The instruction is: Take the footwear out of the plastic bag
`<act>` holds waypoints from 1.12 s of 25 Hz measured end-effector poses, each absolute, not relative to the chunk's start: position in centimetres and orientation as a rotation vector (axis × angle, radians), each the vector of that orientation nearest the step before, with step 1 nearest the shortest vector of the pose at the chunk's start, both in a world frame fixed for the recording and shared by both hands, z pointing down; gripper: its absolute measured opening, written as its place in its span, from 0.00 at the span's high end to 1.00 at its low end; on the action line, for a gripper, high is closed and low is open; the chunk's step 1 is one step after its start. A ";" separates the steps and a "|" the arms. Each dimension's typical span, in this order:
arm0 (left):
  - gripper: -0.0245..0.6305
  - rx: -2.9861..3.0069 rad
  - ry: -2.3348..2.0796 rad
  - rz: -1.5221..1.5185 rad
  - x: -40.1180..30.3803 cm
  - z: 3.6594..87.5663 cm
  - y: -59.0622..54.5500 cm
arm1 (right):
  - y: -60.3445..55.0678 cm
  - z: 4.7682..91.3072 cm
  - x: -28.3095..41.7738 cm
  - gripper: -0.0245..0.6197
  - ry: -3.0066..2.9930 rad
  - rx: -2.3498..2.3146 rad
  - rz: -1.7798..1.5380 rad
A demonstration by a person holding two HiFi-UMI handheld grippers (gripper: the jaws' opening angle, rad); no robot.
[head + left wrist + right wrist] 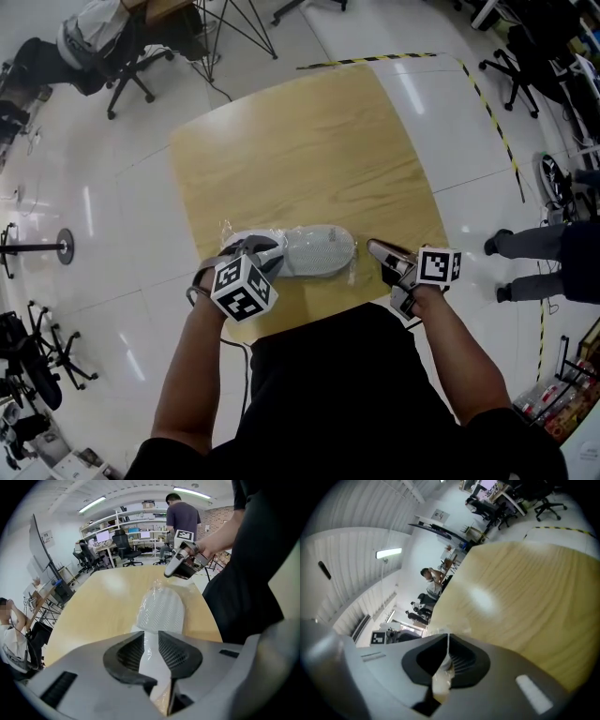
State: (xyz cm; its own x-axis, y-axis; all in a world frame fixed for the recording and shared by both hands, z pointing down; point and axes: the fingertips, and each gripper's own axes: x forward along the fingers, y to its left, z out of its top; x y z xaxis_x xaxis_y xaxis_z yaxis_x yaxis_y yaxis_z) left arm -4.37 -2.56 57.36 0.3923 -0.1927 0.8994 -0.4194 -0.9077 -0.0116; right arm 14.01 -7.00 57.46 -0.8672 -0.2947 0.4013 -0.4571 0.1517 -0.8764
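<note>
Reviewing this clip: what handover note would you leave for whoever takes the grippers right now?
Left gripper: closed on one end of the shoe, through the plastic bag.
Right gripper: shut, pinching bag film at the other end.
The shoe lies bagged at the table's near edge.
Done: both grips set.
To do: pull the shoe out.

Wood tbl (309, 131): clear plastic bag (349, 270) w/ grey shoe (319, 251), near edge.
</note>
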 end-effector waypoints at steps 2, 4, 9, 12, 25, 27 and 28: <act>0.80 2.416 -0.519 1.545 -4.2 57.8 -2.5 | -5.3 58.7 13.6 0.94 -2.206 0.721 1.796; 0.80 2.417 -0.506 1.547 -4.1 57.8 -2.3 | -4.4 59.7 13.0 0.90 -2.165 0.725 1.751; 0.78 2.402 -0.506 1.526 -4.2 58.4 -1.8 | -4.5 60.2 11.1 0.72 -2.155 0.720 1.690; 0.78 2.381 -0.524 1.512 -4.0 59.0 -1.9 | -4.3 60.5 10.2 0.73 -2.130 0.682 1.711; 0.72 2.274 -0.603 1.662 -12.0 58.9 -1.4 | -4.6 60.2 10.8 0.82 -2.117 0.707 1.656; 0.72 2.249 -0.545 1.689 -12.9 59.8 -1.1 | -4.7 60.2 10.7 0.82 -2.120 0.711 1.648; 0.72 2.245 -0.519 1.691 -13.0 60.1 -1.1 | -4.8 60.2 10.7 0.82 -2.122 0.712 1.647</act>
